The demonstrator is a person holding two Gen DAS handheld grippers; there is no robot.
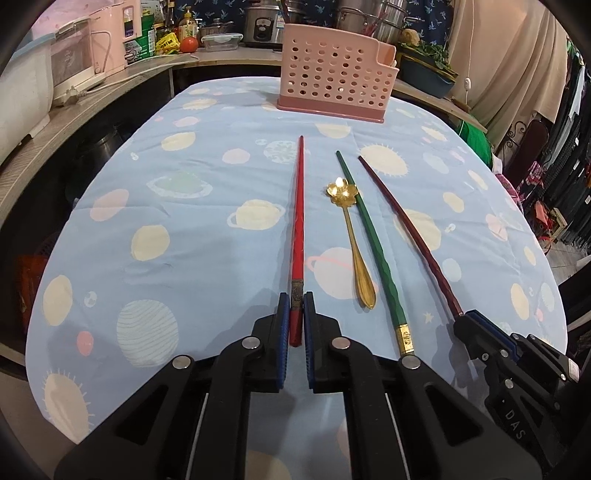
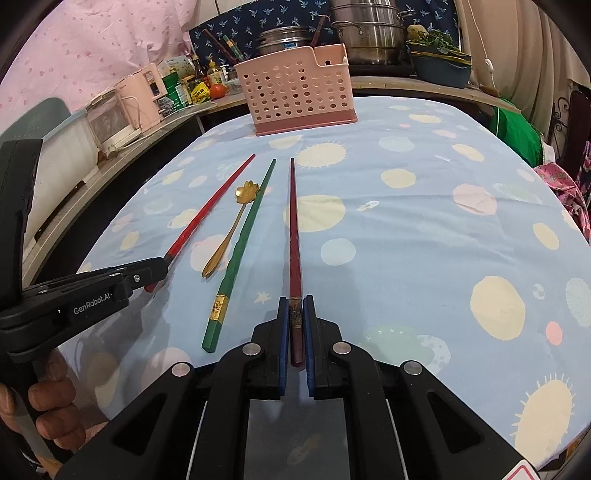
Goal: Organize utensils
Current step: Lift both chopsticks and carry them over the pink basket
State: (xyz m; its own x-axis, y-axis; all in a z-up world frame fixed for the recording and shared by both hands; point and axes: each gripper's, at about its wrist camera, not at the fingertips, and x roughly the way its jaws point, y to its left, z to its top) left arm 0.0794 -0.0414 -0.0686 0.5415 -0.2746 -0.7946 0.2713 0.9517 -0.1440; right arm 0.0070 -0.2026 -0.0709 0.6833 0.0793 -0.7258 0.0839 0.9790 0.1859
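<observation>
A red chopstick (image 1: 298, 218), a gold flower-bowl spoon (image 1: 354, 243), a green chopstick (image 1: 373, 247) and a dark red chopstick (image 1: 410, 236) lie side by side on the blue planet-print tablecloth (image 1: 184, 229). My left gripper (image 1: 296, 299) is shut on the thick end of the red chopstick, which rests on the cloth. My right gripper (image 2: 296, 302) is shut on the thick end of the dark red chopstick (image 2: 293, 236). A pink perforated utensil holder (image 1: 332, 74) stands at the far end of the table; it also shows in the right wrist view (image 2: 295, 92).
A counter behind the table holds a pink appliance (image 1: 110, 37), bottles, a tomato (image 1: 189, 44), steel pots (image 2: 365, 33) and a basin of greens (image 2: 439, 59). The table edge drops off on the left and right. Clothes hang at the far right.
</observation>
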